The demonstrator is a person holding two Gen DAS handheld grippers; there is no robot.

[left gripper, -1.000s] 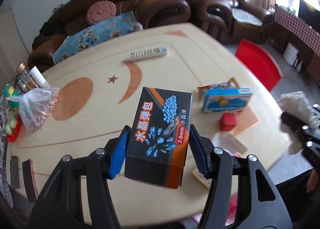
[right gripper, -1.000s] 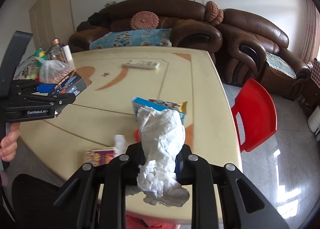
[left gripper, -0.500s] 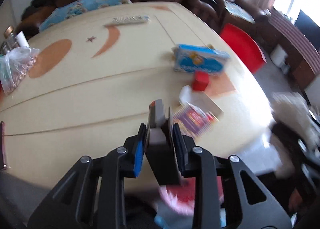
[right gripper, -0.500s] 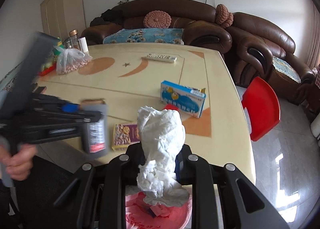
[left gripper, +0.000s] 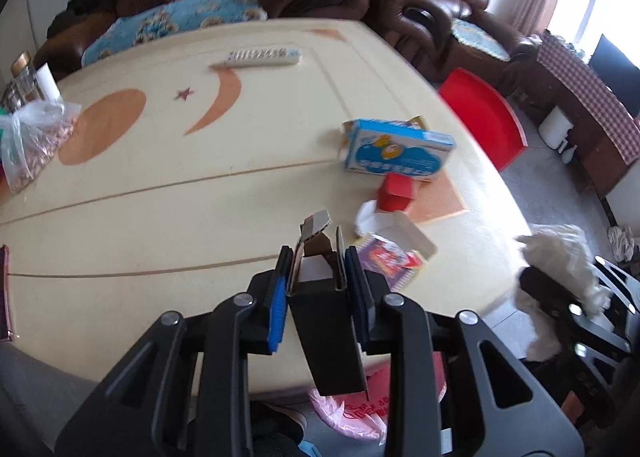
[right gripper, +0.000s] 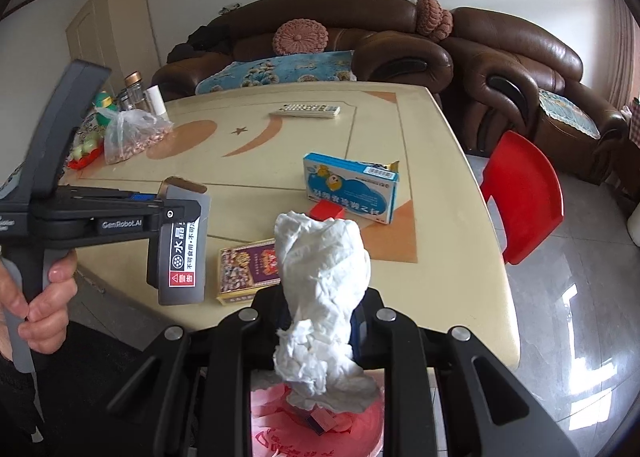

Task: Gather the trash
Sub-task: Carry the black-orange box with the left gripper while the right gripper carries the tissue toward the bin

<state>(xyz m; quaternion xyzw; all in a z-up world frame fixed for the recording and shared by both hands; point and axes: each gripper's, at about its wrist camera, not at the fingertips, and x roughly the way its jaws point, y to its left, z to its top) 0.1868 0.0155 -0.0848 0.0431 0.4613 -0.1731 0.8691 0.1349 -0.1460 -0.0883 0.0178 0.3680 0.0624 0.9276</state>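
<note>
Room: a brown leather sofa (right gripper: 320, 45) stands behind the table, with a round pink cushion (right gripper: 300, 37) and a blue flowered cloth (right gripper: 276, 71) on it; a red plastic chair (right gripper: 524, 197) stands at the table's right side on a grey tiled floor.
Table (right gripper: 280, 161): cream top, inlaid with an orange disc, a crescent and a small star.
Bin bag (right gripper: 320, 417): pink plastic, on the floor below the table's near edge, directly under the right gripper.
Left gripper (left gripper: 320, 277): jaws narrow, having just been closing, and now clamped on a black carton (left gripper: 328, 333) from both sides; the carton hangs upright over the table's near edge, its torn top flaps open above the pads. A hand (right gripper: 44, 297) holds the grip.
Right gripper (right gripper: 320, 321): jaws narrow, pinching a white paper wad (right gripper: 324, 277) that sticks up above the fingers and hangs down below them, over the bin bag.
Blue box (right gripper: 352, 187): lying on the table towards the right edge, well beyond both grippers.
Patterned card box (right gripper: 248, 271): flat on the table near its front edge, between the two grippers.
Remote control (right gripper: 306, 110): at the table's far side, near the sofa.
Clear bag of nuts (right gripper: 132, 135): at the table's far left corner, beside jars.
Small red box (right gripper: 328, 211): on the table, touching the blue box's near side.
</note>
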